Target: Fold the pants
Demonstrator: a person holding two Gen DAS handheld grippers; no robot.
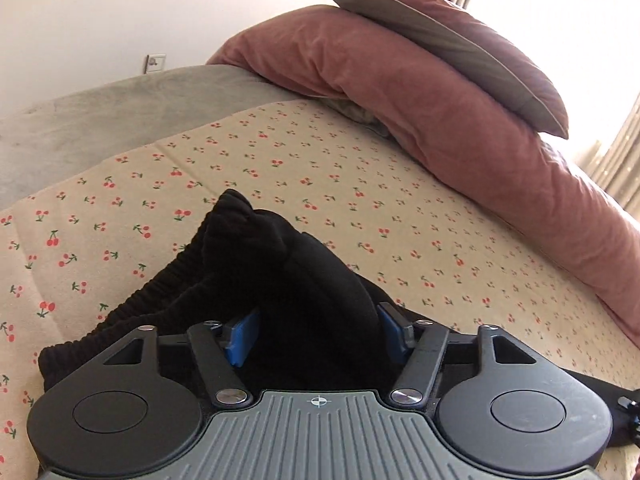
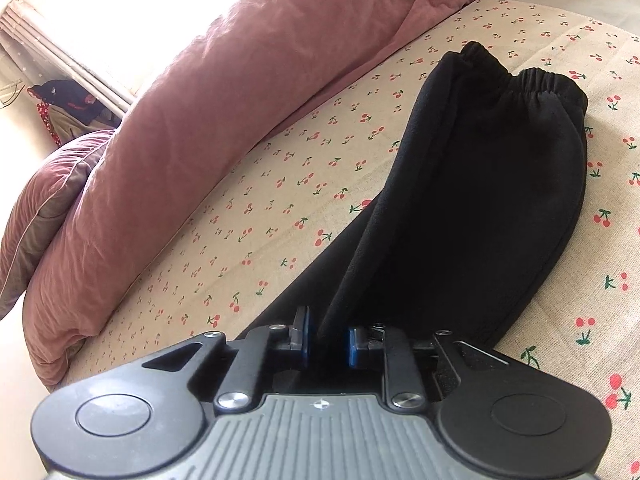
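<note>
Black fleece pants [image 2: 472, 184] lie on the cherry-print sheet [image 2: 256, 216], filling the centre and right of the right wrist view. They look already doubled lengthwise, one leg laid on the other, with the two elastic cuffs [image 2: 532, 80] side by side at the upper right of that frame. That first fold seems done; the crosswise folds that would make a compact bundle are not yet made, as far as these views show.

At the bottom centre of the right wrist view, the right gripper [image 2: 329, 344] has its blue pads [image 2: 353, 346] drawn close together with a ridge of black fabric standing between them. It appears clamped on that edge of the pants, though dark cloth against dark jaws makes the contact hard to confirm fully.

In the left wrist view, the left gripper [image 1: 318, 332] sits at lower centre with its jaws about half apart. A thick bunch of the pants, including the gathered waistband [image 1: 132, 300] running to the lower left, rises between its pads [image 1: 244, 332]. Whether those pads are pressing the cloth or only flank it I cannot tell; the bundle fills the gap and hides the contact.

A pink duvet [image 1: 440, 128] with a pillow [image 1: 460, 40] on it lies along the upper right of the left view, well apart from the pants.
</note>
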